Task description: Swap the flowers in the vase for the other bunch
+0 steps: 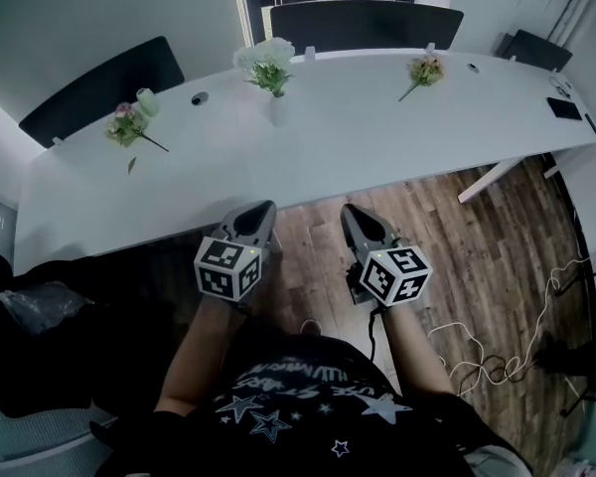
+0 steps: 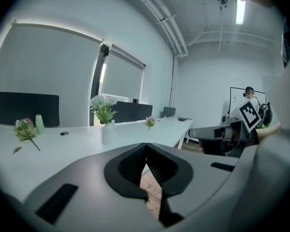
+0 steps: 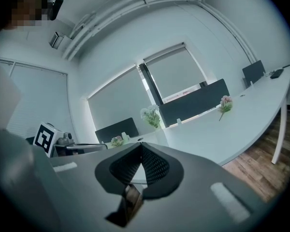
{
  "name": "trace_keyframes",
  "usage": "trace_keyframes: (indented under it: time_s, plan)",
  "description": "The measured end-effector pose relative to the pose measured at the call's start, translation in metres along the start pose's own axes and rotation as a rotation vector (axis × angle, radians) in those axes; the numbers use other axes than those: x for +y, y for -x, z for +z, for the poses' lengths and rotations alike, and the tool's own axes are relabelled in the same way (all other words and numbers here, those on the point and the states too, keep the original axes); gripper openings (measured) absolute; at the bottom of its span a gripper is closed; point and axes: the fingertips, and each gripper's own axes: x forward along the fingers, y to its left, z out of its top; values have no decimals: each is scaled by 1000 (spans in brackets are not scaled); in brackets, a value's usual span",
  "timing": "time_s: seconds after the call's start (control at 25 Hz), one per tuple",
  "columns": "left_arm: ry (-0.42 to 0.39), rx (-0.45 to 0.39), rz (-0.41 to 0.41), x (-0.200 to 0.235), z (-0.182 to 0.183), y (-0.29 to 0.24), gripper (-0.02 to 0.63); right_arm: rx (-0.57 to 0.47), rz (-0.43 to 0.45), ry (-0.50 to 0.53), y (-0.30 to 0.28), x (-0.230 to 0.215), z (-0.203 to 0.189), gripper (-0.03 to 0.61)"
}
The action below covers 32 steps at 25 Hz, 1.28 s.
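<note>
A white vase (image 1: 278,110) with pale white-green flowers (image 1: 266,63) stands upright on the long white table (image 1: 377,137). A pink bunch (image 1: 129,125) lies on the table's left part, and another pink bunch (image 1: 424,72) lies to the right. My left gripper (image 1: 262,210) and right gripper (image 1: 349,213) are both shut and empty, held side by side above the wooden floor, short of the table's near edge. The vase (image 2: 106,133) and its flowers (image 3: 152,115) show far ahead in both gripper views.
Dark chairs (image 1: 368,23) stand behind the table. A small green cup (image 1: 146,101) sits by the left bunch, and a black phone (image 1: 564,108) lies at the far right. Loose white cables (image 1: 507,351) trail on the floor at right. A dark bag (image 1: 40,316) sits at left.
</note>
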Motion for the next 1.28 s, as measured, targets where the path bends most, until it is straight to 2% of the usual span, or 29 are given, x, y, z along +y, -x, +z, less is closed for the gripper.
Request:
trace_keyframes:
  time_s: [0.44,0.72,0.96,1.28]
  plan:
    - [44,16,9,32,-9,-15,8,49,-6,2,-33,-6,-4,2]
    - [57,-10,-10,66,12,-43,8,49,-24,22,-75,-16,17,2]
    - [84,-8,-10,95,18,-59,8,74,-8,31,-112,-14,20,2]
    - [88,-14,-31,117,31,-82,8,79,-23,46,-143,-23,34,2]
